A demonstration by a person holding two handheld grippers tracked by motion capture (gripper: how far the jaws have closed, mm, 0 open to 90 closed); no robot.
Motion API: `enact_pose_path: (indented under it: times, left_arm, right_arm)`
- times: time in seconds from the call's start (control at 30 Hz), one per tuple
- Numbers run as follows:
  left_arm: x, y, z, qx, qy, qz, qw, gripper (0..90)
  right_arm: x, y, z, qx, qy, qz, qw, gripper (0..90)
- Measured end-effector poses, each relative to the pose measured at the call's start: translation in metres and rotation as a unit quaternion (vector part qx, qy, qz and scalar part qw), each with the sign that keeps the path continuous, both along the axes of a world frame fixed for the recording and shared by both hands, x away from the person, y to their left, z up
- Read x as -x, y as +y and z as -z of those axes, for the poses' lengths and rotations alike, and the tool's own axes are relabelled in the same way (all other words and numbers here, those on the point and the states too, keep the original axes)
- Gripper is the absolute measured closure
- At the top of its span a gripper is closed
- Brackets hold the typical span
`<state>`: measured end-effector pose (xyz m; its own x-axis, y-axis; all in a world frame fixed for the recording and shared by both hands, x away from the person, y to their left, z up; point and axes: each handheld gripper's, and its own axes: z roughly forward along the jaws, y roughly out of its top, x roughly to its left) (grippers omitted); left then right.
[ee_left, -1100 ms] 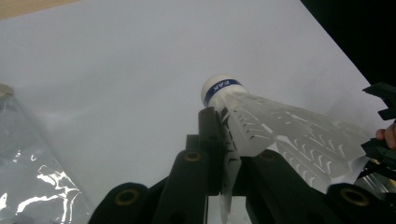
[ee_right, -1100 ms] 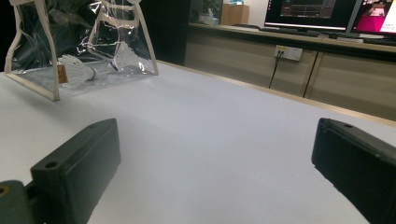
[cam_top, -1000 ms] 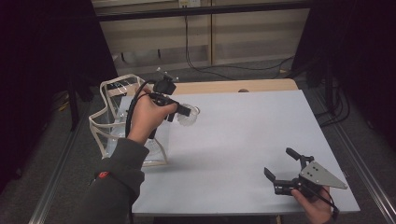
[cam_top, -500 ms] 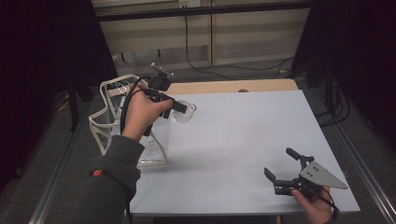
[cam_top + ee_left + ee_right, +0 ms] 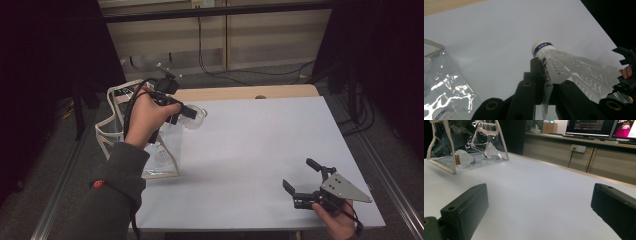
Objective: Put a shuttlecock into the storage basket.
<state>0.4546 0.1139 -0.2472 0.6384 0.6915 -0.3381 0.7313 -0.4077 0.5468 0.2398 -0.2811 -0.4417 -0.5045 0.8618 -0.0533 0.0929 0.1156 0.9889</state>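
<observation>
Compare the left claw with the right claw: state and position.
The left claw is shut on a white shuttlecock and raised beside the clear bag; the right claw is open, holds nothing, and sits low at the table's near right corner. Both are black and hand-held.

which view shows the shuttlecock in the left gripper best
The left gripper view: the shuttlecock is close up, its white cork, blue band and feathered skirt clear, the skirt clamped between the jaws. In the high view it is a small pale blur beyond the left gripper.
</observation>
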Motion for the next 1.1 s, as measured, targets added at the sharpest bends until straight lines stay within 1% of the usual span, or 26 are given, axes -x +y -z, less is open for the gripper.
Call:
enact_pose_path:
  times: [0.27,0.4,0.57,0.7,0.8,0.87,0.93,1.0,1.1]
  left_arm:
    - [0.000,0.005,-0.005,0.002,0.004,-0.001,1.0000,88.3]
    - [0.000,0.006,-0.007,0.006,0.003,-0.004,1.0000,88.4]
    - [0.000,0.008,-0.010,0.003,0.005,-0.004,1.0000,88.4]
    - [-0.001,0.011,-0.012,0.002,0.001,-0.006,1.0000,88.4]
    - [-0.001,0.013,-0.014,0.003,0.003,-0.010,0.9999,88.4]
    - [-0.001,0.015,-0.014,0.005,0.003,-0.011,0.9999,88.4]
    - [-0.002,0.016,-0.016,0.004,0.000,-0.010,0.9999,88.4]
    - [-0.002,0.017,-0.017,0.005,0.001,-0.008,1.0000,88.4]
    - [-0.002,0.019,-0.019,0.005,0.000,-0.011,0.9999,88.4]
  right_arm:
    - [0.000,0.000,0.000,-0.001,0.002,-0.002,1.0000,1.5]
    - [0.000,0.000,0.000,0.000,0.003,-0.001,1.0000,1.5]
    - [0.000,0.001,0.000,0.001,0.002,-0.002,1.0000,1.5]
    - [0.000,0.000,0.000,0.000,0.003,-0.001,1.0000,1.5]
    - [0.000,0.000,0.000,0.000,0.003,-0.002,1.0000,1.5]
    - [0.000,0.000,0.000,-0.001,0.002,-0.002,1.0000,1.5]
    - [0.000,0.001,0.000,0.000,0.003,-0.001,1.0000,1.5]
    - [0.000,0.001,0.000,0.000,0.003,-0.002,1.0000,1.5]
    - [0.000,0.000,0.000,0.001,0.001,-0.002,1.0000,1.5]
